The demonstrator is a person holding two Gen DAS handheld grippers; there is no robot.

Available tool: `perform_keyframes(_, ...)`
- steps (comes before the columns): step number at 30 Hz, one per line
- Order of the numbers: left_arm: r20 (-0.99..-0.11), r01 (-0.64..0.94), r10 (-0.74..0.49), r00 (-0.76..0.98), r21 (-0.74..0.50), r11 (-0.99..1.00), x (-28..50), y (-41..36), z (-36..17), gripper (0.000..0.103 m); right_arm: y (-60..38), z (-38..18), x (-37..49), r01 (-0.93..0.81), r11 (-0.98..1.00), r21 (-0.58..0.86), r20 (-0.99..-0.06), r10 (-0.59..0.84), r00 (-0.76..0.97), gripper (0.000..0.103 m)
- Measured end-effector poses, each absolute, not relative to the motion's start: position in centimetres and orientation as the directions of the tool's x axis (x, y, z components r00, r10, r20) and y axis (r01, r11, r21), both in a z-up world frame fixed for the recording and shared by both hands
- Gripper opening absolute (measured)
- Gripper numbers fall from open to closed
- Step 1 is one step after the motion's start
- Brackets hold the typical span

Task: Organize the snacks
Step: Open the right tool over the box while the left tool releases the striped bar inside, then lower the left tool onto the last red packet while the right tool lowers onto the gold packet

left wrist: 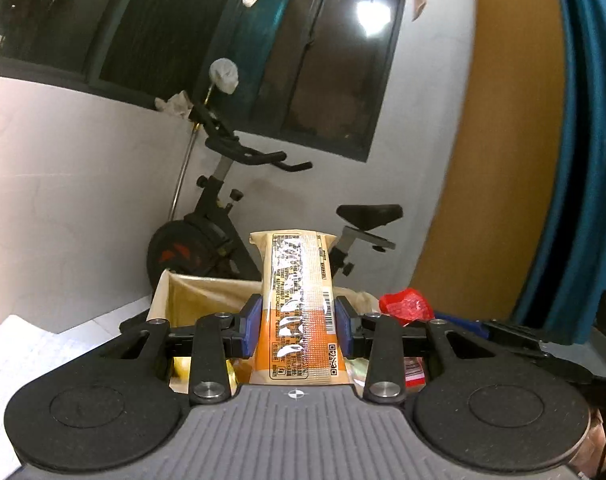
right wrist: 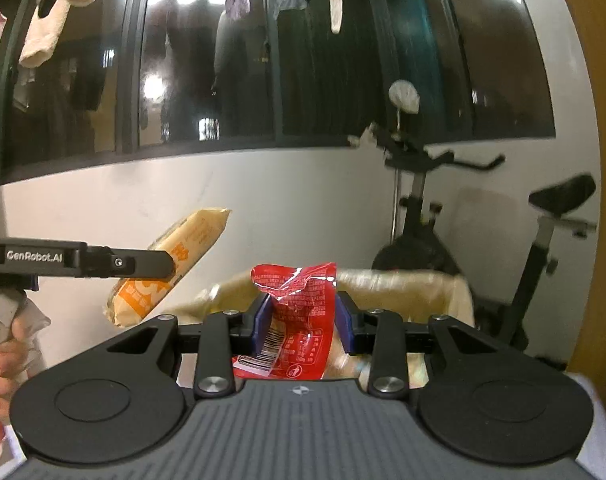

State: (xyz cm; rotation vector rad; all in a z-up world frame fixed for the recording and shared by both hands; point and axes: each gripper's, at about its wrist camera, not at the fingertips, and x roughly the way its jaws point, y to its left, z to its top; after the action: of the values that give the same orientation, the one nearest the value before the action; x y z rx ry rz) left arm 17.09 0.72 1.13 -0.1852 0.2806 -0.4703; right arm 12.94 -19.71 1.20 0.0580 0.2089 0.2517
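Orange snack packet (left wrist: 299, 312) upright between blue-padded left tongs (left wrist: 298, 326) – red wrapper (left wrist: 407, 306) just beyond

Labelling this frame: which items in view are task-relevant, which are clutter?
Job:
- orange-and-cream plastic snack packet, in left gripper
- crinkled red plastic snack packet, in right gripper
- cream fabric-lined bin

Clutter:
- black exercise bike
- hanging laundry
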Motion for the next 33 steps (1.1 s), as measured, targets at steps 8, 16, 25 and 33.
perform_keyframes(8,-0.396,0.379,-0.441,0.805,-0.229,0.897,24.1,-3.1,-0.4,0.04,-20.8,-0.9,20.2,-0.159,0.986,0.055,-0.336,0.168,0.927,0.037)
perform_keyframes(16,-0.463,0.386,-0.417,0.782,-0.166,0.907,26.1,-4.0,-1.8,0.044,-21.0,-3.6,22.1,-0.114,0.989,0.093,-0.441,0.143,0.886,0.038)
perform_keyframes(25,-0.434,0.42,-0.46,0.774,-0.192,0.887,25.3,-1.7,-1.9,0.06,-20.7,-3.3,19.9,-0.107,0.986,0.128,-0.41,0.151,0.899,0.046)
perform_keyframes(33,-0.381,0.463,-0.479,0.791,-0.14,0.875,21.6,1.4,-0.8,0.06,-20.3,-2.1,15.6,-0.15,0.981,0.122,-0.322,0.182,0.929,0.046)
